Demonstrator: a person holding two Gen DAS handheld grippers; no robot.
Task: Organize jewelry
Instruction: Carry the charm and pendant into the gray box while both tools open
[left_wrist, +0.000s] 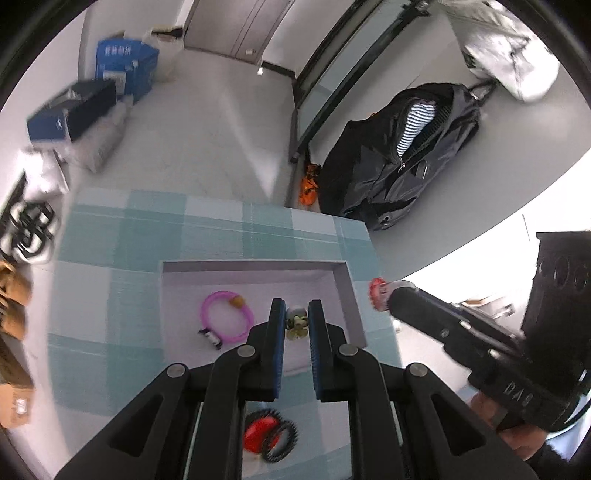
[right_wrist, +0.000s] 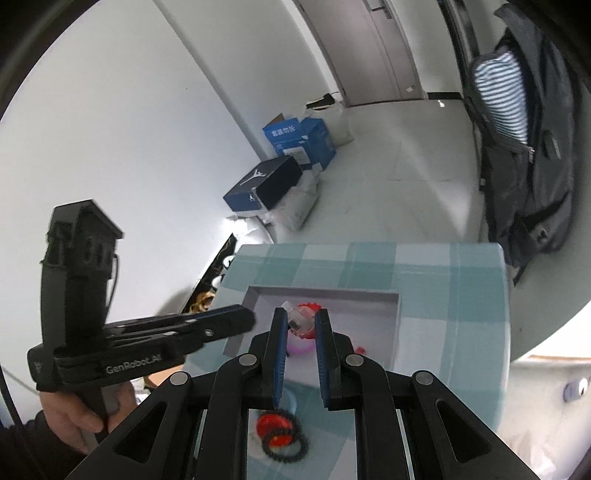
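Pink bracelet (left_wrist: 226, 316) already lies in the tray (left_wrist: 255, 266) left of my left gripper (left_wrist: 296, 314), which clasps a pale trinket (left_wrist: 296, 323). My right gripper (right_wrist: 300, 321) pinches a red piece (right_wrist: 304, 321) above the tray; black-and-red bands (left_wrist: 271, 435) beneath my fingers remain.

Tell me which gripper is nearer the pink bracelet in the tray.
Left. The left gripper hangs over the tray, just right of the pink bracelet. The right gripper holds a red piece beyond the tray's right wall.
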